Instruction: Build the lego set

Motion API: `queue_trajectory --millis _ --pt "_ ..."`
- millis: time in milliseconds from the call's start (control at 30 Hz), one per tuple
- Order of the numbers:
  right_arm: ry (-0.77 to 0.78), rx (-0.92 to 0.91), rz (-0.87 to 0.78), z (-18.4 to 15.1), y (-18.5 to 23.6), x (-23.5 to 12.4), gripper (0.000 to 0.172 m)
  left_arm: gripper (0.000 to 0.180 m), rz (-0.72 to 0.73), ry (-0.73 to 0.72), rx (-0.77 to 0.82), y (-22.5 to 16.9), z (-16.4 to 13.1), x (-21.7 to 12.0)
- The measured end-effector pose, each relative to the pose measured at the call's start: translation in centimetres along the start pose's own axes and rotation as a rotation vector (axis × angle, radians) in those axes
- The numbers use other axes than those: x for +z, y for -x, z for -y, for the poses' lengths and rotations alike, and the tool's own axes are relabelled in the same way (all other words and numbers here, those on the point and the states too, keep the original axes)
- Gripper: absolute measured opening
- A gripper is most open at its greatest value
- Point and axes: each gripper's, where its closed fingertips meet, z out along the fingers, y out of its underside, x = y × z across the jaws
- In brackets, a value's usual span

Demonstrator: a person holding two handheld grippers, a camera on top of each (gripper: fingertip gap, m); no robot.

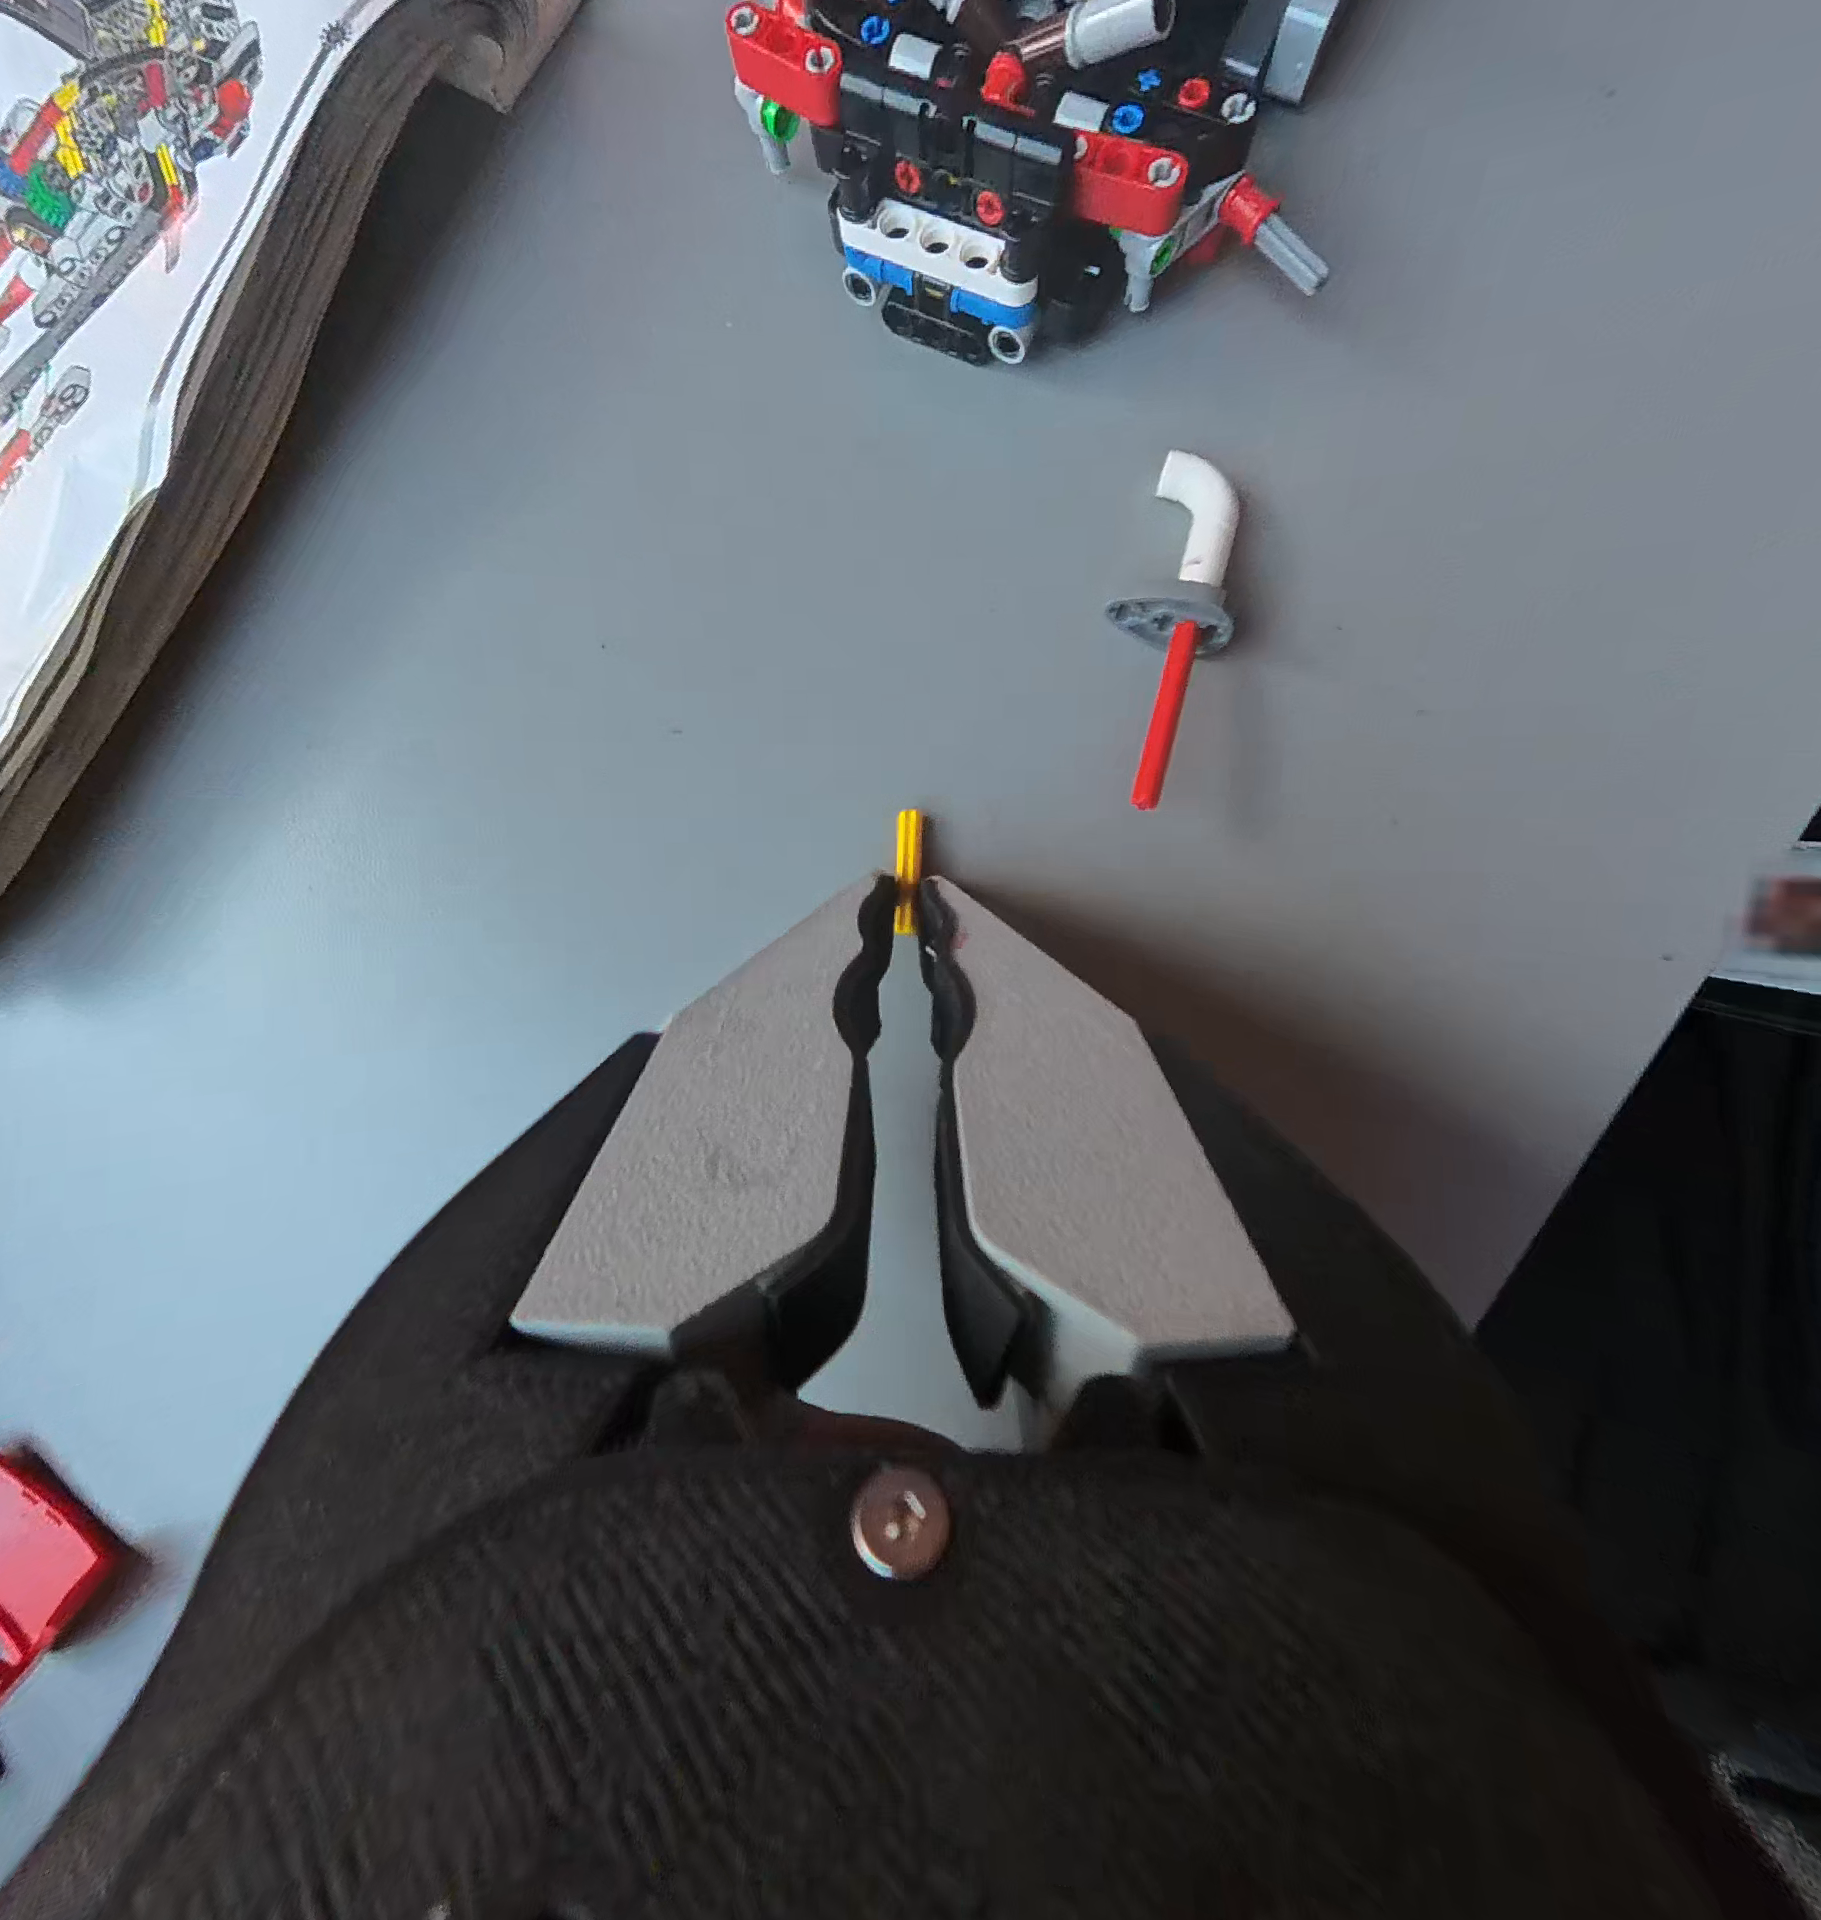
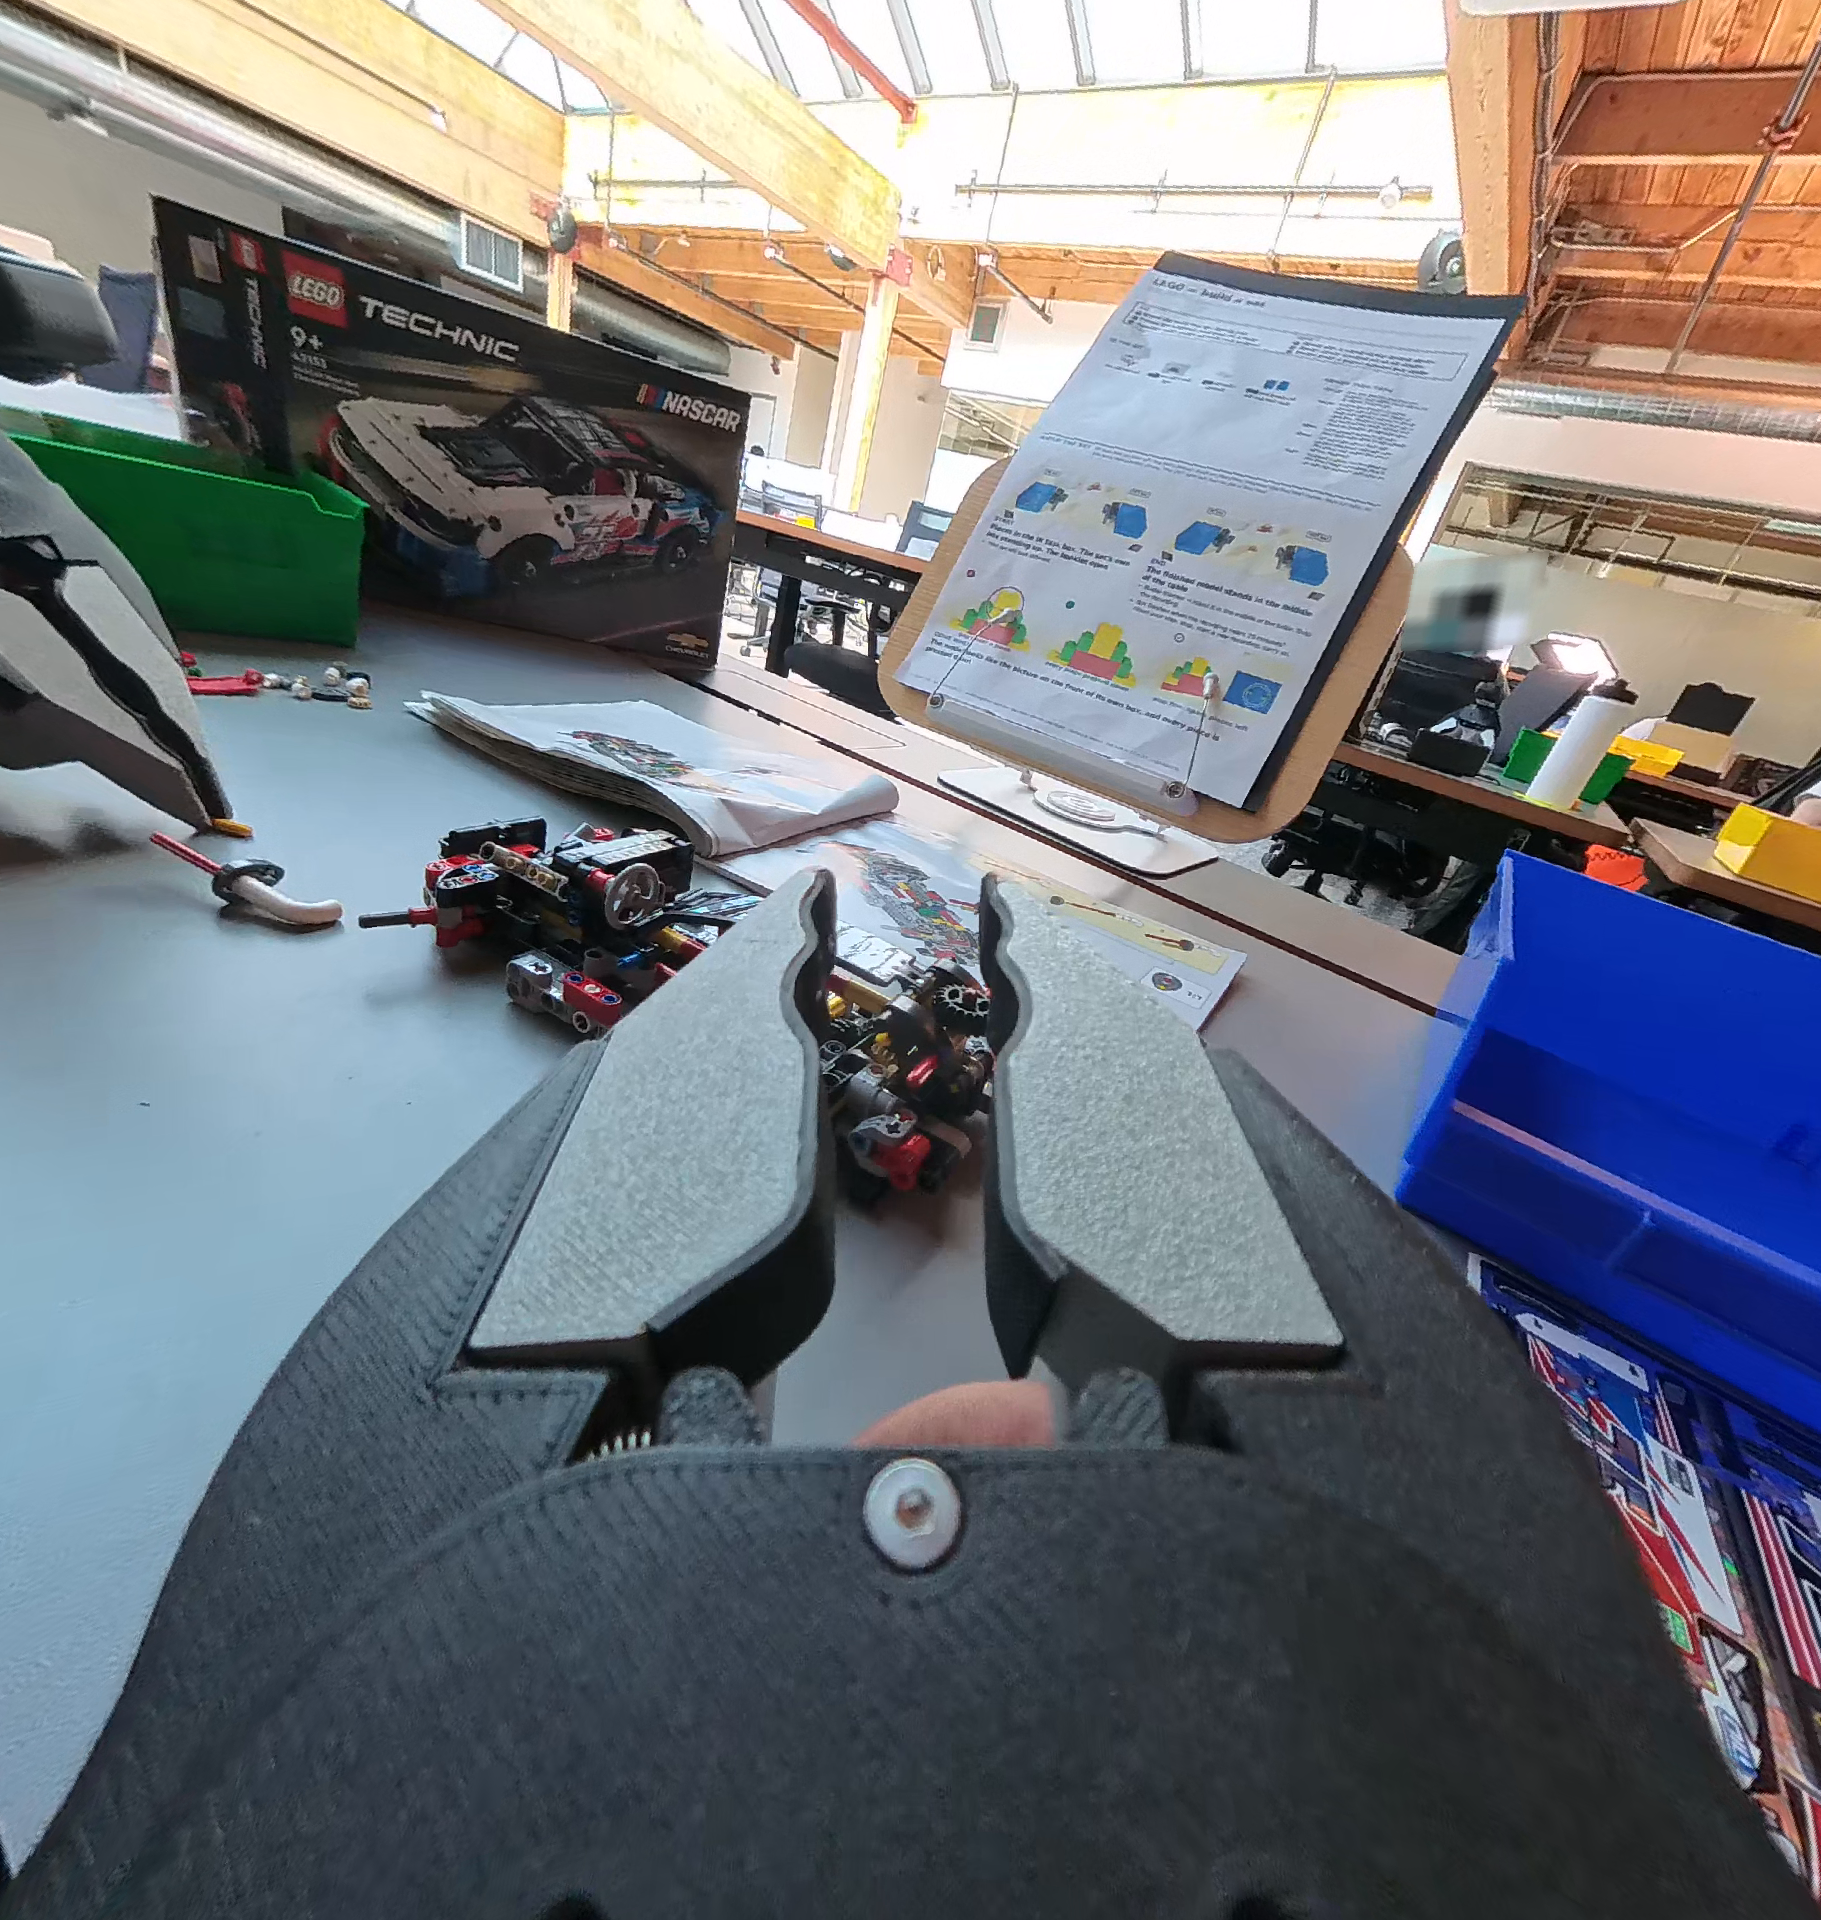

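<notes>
Yellow plastic axle pin (image 1: pixel 908 868), short and thin, sits pinched between the tips of your left gripper (image 1: pixel 908 902), low over the grey surface (image 1: pixel 573 623). It looks light, stiff and smooth, so I judge it can slip or twist; hold near its middle seems safer. Your left gripper points down and forward, and just beyond lies a red axle with grey disc and white elbow piece (image 1: pixel 1181 623). Your right gripper (image 2: pixel 908 935) stands partly open and holds nothing; it hovers level above a small black-and-red brick assembly (image 2: pixel 911 1081), near the open instruction booklet (image 2: pixel 677 769).
</notes>
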Motion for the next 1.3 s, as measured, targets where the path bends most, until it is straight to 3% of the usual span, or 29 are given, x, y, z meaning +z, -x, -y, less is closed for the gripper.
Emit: queue_trajectory --millis 267,533,733,1000,1100,1167,1300 --pt "0.005 -0.012 0.001 0.0 0.2 0.0 0.023 0.025 0.020 0.043 0.001 0.1 -0.5 -0.6" --pt "0.009 -0.025 0.000 0.0 0.3 0.0 0.022 0.027 -0.016 0.001 0.068 -2.0 0.9 -1.8" --pt "0.015 -0.049 0.002 -0.1 0.6 0.1 0.022 0.027 -0.044 0.051 0.136 -4.1 0.8 0.1" --pt "0.013 -0.040 -0.001 -0.1 0.5 0.0 0.022 0.025 -0.280 -0.057 0.142 -9.1 2.6 -0.7" --pt "0.013 -0.039 -0.002 -0.1 0.5 0.0 0.022 0.025 -0.320 -0.108 0.117 -9.2 3.4 -1.6" --pt "0.012 -0.037 -0.002 -0.1 0.4 0.0 0.022 0.022 -0.277 -0.147 0.068 -7.6 3.9 -2.2" --pt "0.010 -0.032 -0.002 -0.1 0.4 0.0 0.022 0.025 0.002 -0.043 0.069 -1.6 1.7 -2.3"
